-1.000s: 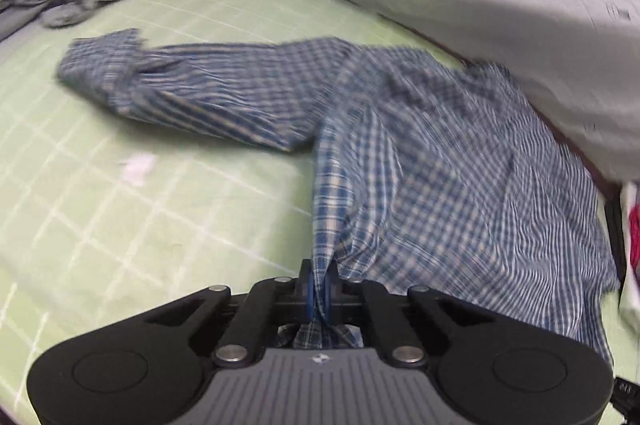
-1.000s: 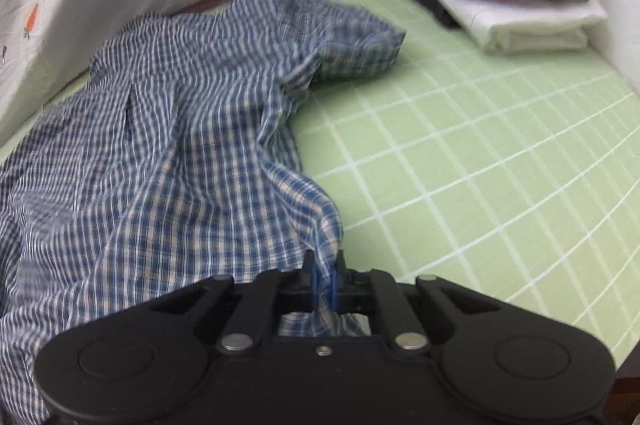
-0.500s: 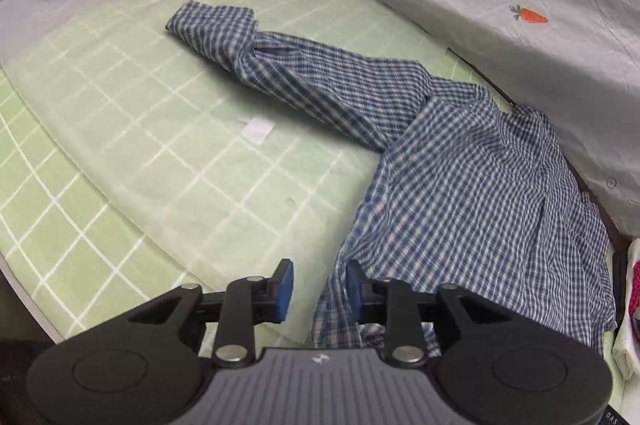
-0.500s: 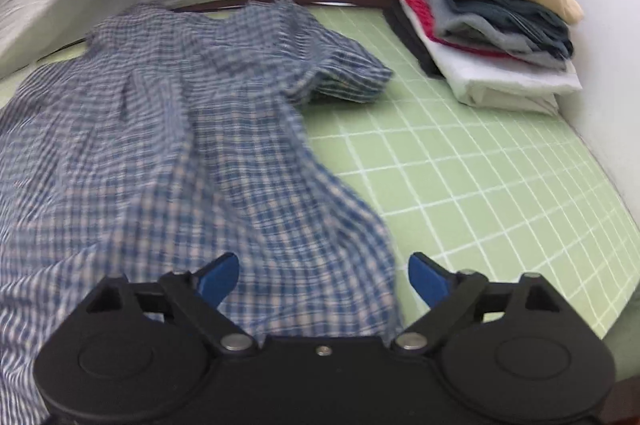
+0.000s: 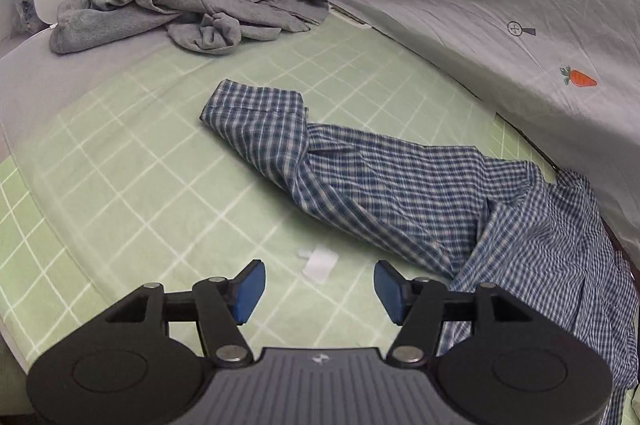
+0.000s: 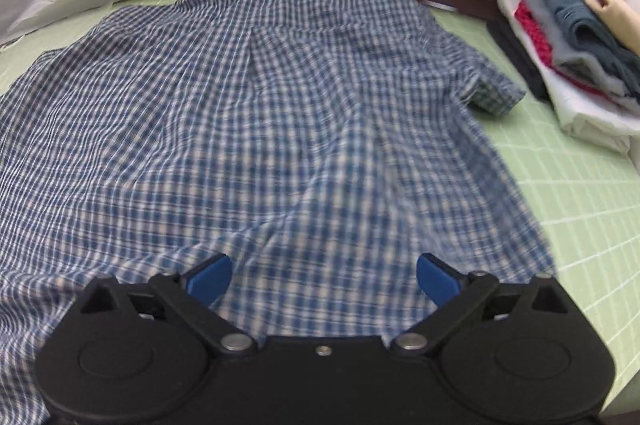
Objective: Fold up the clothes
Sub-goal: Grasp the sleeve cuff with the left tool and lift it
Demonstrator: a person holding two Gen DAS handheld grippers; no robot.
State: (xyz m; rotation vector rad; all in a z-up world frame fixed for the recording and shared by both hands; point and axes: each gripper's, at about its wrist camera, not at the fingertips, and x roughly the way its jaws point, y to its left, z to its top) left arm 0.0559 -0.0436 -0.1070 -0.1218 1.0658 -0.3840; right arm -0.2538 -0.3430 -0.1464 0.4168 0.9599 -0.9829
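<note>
Left gripper: jaws opening, nothing between them, hanging over bare sheet just beside the shirt's edge. Right gripper: jaws opening, already wide, above the shirt with no cloth pinched.

Shirt location: back up on the green checked sheet, one long sleeve stretched sideways with its cuff doubled over.

Risks: thin woven check, rumpled and ridged; folding over those ridges would likely set creases. The doubled cuff may stay trapped. A small white scrap could get folded in.

Nearby: limp grey garment, heaped; stack of folded clothes, neat.
</note>
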